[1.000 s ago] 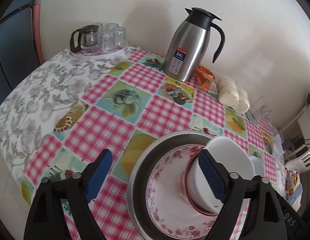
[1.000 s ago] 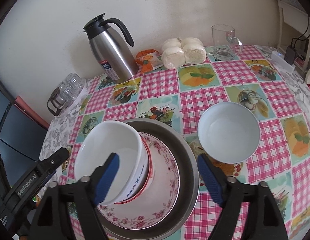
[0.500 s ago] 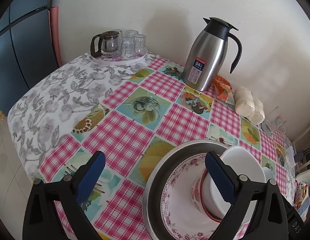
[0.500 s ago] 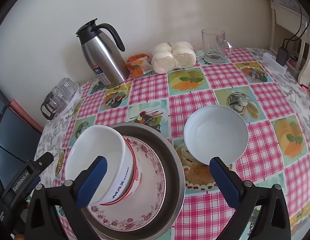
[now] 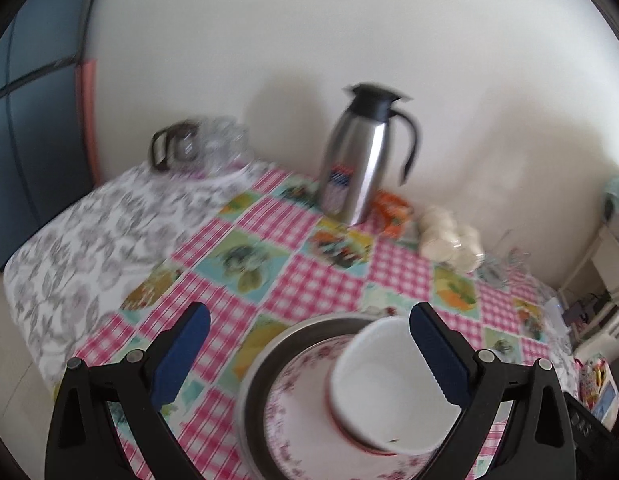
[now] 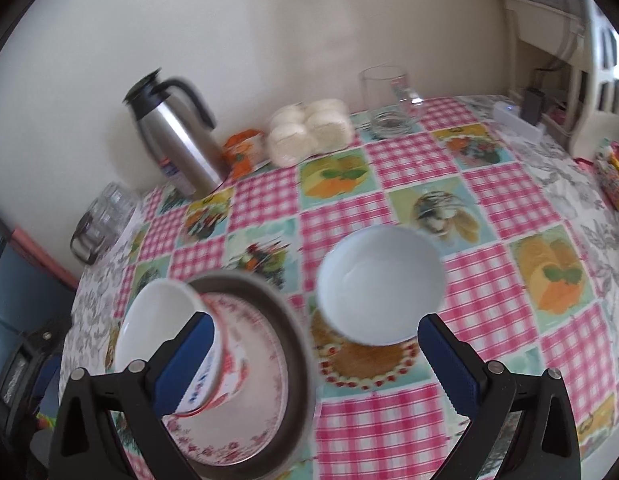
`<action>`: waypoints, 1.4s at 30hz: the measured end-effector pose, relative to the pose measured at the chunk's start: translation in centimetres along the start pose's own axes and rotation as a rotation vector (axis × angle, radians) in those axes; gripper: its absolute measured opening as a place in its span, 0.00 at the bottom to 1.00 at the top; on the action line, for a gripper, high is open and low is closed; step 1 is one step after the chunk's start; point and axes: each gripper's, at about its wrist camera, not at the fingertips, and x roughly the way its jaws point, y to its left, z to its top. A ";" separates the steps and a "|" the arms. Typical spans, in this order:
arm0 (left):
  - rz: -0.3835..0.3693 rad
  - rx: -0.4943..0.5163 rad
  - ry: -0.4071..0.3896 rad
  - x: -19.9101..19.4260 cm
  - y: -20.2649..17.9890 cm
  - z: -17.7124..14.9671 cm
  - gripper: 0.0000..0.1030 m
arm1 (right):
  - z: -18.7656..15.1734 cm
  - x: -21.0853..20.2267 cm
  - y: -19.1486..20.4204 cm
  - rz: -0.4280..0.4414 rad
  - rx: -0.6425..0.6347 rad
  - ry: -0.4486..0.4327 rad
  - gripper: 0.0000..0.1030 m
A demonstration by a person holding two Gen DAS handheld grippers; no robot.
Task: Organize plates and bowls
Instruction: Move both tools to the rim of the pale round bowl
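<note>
A grey metal plate (image 5: 265,356) holds a pink-flowered plate (image 5: 297,408), and a tall white bowl with a red band (image 5: 389,384) stands on it. The same stack shows in the right wrist view: metal plate (image 6: 297,360), flowered plate (image 6: 261,392), tall bowl (image 6: 161,320). A separate white bowl (image 6: 379,284) sits on the tablecloth to the stack's right. My left gripper (image 5: 309,356) is open above the stack's near side. My right gripper (image 6: 315,362) is open, between the stack and the white bowl, holding nothing.
A steel thermos jug (image 5: 361,160) stands by the wall, with an orange packet (image 5: 393,212) and a bag of white buns (image 5: 449,236) beside it. A tray of glasses (image 5: 201,144) is at the far left corner. A glass mug (image 6: 389,88) stands far right.
Both grippers have pulled back and risen from the stack. The right gripper has shifted right, so the white bowl now lies between its fingers' line. The dishes have not moved.
</note>
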 end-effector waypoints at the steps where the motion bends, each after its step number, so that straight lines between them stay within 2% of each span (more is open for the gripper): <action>1: -0.018 0.020 -0.020 -0.4 -0.6 0.0 0.97 | 0.2 -0.1 -0.6 -0.009 0.015 -0.006 1.00; 5: -0.100 0.056 -0.064 -1.5 -2.7 0.2 0.97 | 1.0 -0.6 -3.7 -0.042 0.082 -0.027 1.00; 9: -0.250 0.083 -0.086 -2.5 -4.9 0.0 0.97 | 1.4 -0.8 -5.8 -0.066 0.133 -0.036 1.00; 12: -0.332 0.120 -0.088 -3.0 -6.7 -0.4 0.97 | 1.5 -0.9 -7.3 -0.075 0.167 -0.040 1.00; 18: -0.442 0.202 -0.038 -3.3 -11.1 -2.2 0.97 | 1.7 -1.2 -10.1 -0.071 0.237 -0.050 1.00; 21: -0.498 0.235 0.030 -2.8 -13.2 -3.5 0.97 | 1.8 -1.3 -11.5 -0.070 0.270 -0.056 1.00; 25: -0.512 0.249 0.117 -1.7 -15.0 -4.8 0.97 | 1.8 -1.2 -13.5 -0.066 0.307 -0.061 1.00; 33: -0.543 0.219 0.225 -0.4 -16.8 -6.5 0.97 | 1.5 -1.0 -16.6 -0.059 0.373 -0.070 1.00; 39: -0.529 0.196 0.297 2.1 -17.6 -7.4 0.97 | 1.5 -0.3 -17.2 -0.046 0.373 -0.071 1.00; 42: -0.492 0.161 0.327 3.4 -17.5 -7.7 0.97 | 1.6 0.2 -17.0 -0.018 0.361 -0.069 0.99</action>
